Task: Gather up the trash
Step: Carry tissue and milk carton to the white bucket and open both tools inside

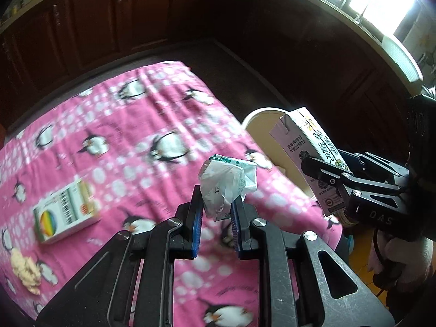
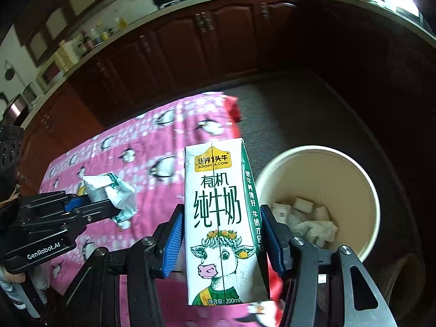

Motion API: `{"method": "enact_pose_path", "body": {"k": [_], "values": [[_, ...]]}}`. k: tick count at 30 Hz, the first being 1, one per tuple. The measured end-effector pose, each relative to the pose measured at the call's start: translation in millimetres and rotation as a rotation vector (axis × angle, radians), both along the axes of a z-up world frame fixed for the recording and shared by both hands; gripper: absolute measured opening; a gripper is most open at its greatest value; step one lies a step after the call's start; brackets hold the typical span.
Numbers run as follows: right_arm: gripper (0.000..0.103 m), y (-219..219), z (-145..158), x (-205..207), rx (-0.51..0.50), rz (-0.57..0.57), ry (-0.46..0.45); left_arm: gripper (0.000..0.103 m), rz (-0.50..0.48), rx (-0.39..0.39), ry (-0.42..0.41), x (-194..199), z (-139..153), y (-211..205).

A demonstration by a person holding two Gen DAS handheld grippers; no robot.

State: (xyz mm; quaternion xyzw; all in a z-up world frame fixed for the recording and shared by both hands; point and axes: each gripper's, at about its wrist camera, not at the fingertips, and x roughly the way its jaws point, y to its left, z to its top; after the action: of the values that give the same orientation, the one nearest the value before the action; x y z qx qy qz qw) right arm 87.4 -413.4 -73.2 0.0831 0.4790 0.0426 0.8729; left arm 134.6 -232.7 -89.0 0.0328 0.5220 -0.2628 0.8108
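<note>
The left gripper (image 1: 216, 215) pinches a crumpled white-and-green wrapper (image 1: 227, 184) between its blue-padded jaws, holding it above the near right part of the table, which is covered by a pink penguin-print cloth (image 1: 130, 125). On that cloth, to the left, lies a small box with a rainbow circle (image 1: 66, 214), and nearer still, at the left edge, a crumpled yellowish wad (image 1: 26, 271).

The right gripper (image 2: 220, 234) is clamped on an upright milk carton (image 2: 222, 218), white and green with a cartoon cow and "ADOPT A COW" on its front; the blue pads press on both sides of the carton. It is held off the right edge of the table, just left of a cream round waste bin (image 2: 365, 190) standing on the dark floor. Crumpled paper and small packets (image 2: 310, 218) lie in the bottom of the bin.

Dark wooden kitchen cabinets (image 2: 218, 41) run along the far side.
</note>
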Motion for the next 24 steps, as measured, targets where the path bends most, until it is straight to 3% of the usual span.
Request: {"method": "enact_pose_path", "body": {"k": [11,24], "values": [[0.051,-66.6,-21.7,-6.4,0.01,-0.154,0.04,0.016,-0.071,0.009,0.018,18.4,-20.6,-79.2],[0.051,-118.8,-70.7,2.0,0.017,-0.288,0.136,0.016,-0.121,-0.007,0.09,41.9,-55.2,-141.4]]}}
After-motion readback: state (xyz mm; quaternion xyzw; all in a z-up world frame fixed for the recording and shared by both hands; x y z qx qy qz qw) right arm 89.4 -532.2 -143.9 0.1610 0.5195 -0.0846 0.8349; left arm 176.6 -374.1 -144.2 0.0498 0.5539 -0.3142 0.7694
